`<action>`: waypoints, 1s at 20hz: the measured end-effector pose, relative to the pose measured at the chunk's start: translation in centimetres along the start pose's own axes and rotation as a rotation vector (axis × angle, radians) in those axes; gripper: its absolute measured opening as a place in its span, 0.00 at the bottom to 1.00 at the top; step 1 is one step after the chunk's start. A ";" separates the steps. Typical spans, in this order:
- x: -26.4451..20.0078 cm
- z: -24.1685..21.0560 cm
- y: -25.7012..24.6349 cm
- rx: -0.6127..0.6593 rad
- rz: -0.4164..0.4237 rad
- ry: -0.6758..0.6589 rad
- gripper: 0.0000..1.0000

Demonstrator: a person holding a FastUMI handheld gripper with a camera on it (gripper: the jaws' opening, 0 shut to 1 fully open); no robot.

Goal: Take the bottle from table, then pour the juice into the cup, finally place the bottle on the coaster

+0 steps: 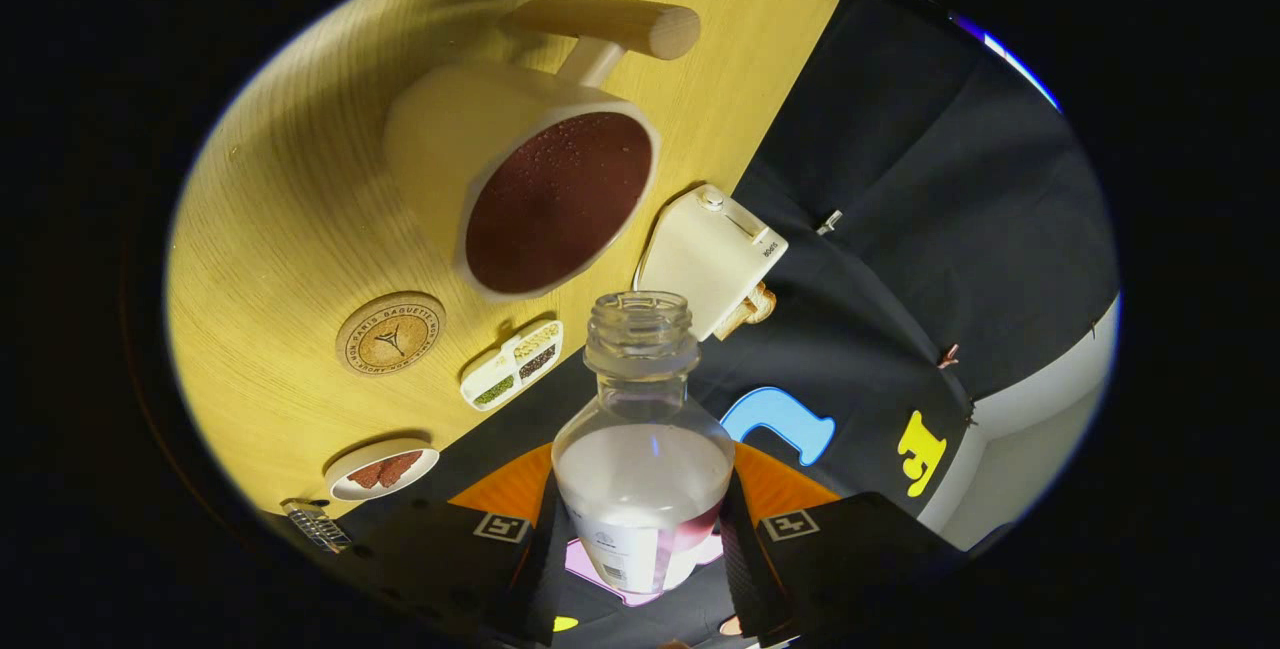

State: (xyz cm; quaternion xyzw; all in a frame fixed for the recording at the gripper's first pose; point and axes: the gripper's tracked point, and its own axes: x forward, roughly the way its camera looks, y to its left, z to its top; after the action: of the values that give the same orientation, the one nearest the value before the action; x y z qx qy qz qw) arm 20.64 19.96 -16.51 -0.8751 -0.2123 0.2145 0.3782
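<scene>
My gripper [640, 539] is shut on a clear plastic bottle [641, 429], both fingers pressing its lower body. The bottle has no cap and looks nearly drained, with a trace of red near its base. The whole scene is tilted in the view. Beyond the bottle's mouth stands a white cup [520, 184] with a wooden side handle [610, 26], filled with dark red juice. The bottle's mouth is apart from the cup's rim. A round wooden coaster [391, 332] lies on the yellow wooden table [280, 209] beside the cup, closer to the fingers.
A white boxy appliance [712, 257] sits at the table's edge beyond the bottle. A small divided tray [512, 363] of seeds lies near the coaster. A little dish [382, 470] with a red pattern and a metal piece [316, 526] lie at the table's near corner.
</scene>
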 end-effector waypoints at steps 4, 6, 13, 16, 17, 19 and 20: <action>-0.7 -0.9 -1.6 0.101 -0.036 0.035 0.68; -1.2 -1.7 -3.0 0.171 -0.064 0.062 0.69; -5.6 -6.9 -10.6 0.480 -0.250 0.165 0.69; -7.4 -9.9 -11.8 0.657 -0.267 0.252 0.69; -8.0 -10.9 -12.0 0.724 -0.267 0.282 0.69; -9.0 -12.5 -11.4 0.871 -0.252 0.340 0.69; -9.3 -13.2 -10.9 0.949 -0.238 0.366 0.69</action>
State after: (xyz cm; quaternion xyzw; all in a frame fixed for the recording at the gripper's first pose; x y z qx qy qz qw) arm 17.79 14.25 1.88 -0.6004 -0.1202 0.0859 0.7859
